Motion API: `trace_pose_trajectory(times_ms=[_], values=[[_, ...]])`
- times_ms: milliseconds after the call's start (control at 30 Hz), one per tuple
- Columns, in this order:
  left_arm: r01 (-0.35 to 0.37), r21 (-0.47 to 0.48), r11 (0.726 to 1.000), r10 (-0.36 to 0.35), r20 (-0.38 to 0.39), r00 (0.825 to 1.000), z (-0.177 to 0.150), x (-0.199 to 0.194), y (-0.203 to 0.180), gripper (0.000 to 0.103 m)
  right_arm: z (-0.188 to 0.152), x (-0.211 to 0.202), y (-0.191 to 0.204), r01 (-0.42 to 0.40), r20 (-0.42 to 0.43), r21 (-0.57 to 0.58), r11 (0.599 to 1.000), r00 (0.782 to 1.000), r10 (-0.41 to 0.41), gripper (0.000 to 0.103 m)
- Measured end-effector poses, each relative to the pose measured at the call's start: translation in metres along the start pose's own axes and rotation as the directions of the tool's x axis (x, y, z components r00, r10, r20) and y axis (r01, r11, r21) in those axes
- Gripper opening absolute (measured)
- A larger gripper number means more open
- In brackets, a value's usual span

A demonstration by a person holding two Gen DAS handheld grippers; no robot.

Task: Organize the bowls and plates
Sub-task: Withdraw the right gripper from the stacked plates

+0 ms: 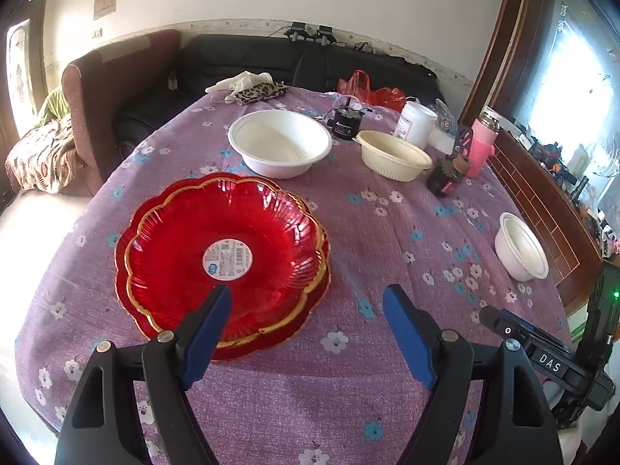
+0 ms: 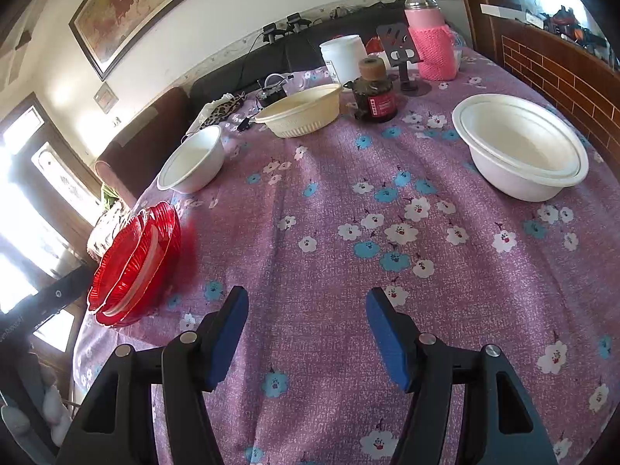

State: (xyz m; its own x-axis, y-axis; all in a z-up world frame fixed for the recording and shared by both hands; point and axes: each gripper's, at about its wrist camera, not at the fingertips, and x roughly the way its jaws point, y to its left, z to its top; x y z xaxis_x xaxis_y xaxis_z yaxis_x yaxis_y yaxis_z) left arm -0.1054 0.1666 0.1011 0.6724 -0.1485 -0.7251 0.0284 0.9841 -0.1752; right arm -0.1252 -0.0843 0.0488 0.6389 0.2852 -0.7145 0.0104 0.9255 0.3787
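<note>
In the left wrist view, the left gripper point(image 1: 306, 298) hangs over a table covered with a purple flowered cloth point(image 1: 387, 232), its blue-padded jaws spread wide with nothing between them. The left pad overlaps the near edge of the red plates point(image 1: 224, 255), but whether it touches them cannot be told. These are two scalloped, gold-rimmed red plates stacked one on the other at the near left, with a round white sticker point(image 1: 228, 258) in the middle of the upper one. Beyond them, toward the far middle, stands a large white bowl point(image 1: 279, 143), and to its right a cream ribbed bowl point(image 1: 393, 155). A small white bowl point(image 1: 521, 246) sits well apart at the right edge. Near the cream bowl are a white jar point(image 1: 414, 122), a dark jar with a cork lid point(image 1: 449, 176) and a bottle in a pink knitted sleeve point(image 1: 480, 145). Part of the other handheld tool shows at the near right. In the right wrist view, the right gripper point(image 2: 308, 302) points at bare cloth, jaws apart and empty. The red plates point(image 2: 135, 267) lie at the near left edge, seen almost edge-on. One white bowl point(image 2: 521, 147) is at the right, another white bowl point(image 2: 193, 159) at the far left, with the cream bowl point(image 2: 300, 110) between them, farther off.
</note>
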Motion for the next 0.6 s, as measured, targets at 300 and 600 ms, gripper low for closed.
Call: trace_pose_trajectory(times_ms=[300, 600], values=[[-0.039, -0.18, 0.983, 0.048, 0.049, 0.998, 0.034, -0.019, 0.078, 0.08, 0.019, 0.011, 0.013, -0.024, -0.01, -0.016, 1.0, 1.0, 0.023, 0.069], [-0.058, -0.205, 0.977, 0.071, 0.055, 0.996, 0.079, -0.032, 0.116, 0.08, 0.048, 0.025, 0.039, -0.04, -0.01, -0.039, 0.998, 0.999, 0.04, 0.071]])
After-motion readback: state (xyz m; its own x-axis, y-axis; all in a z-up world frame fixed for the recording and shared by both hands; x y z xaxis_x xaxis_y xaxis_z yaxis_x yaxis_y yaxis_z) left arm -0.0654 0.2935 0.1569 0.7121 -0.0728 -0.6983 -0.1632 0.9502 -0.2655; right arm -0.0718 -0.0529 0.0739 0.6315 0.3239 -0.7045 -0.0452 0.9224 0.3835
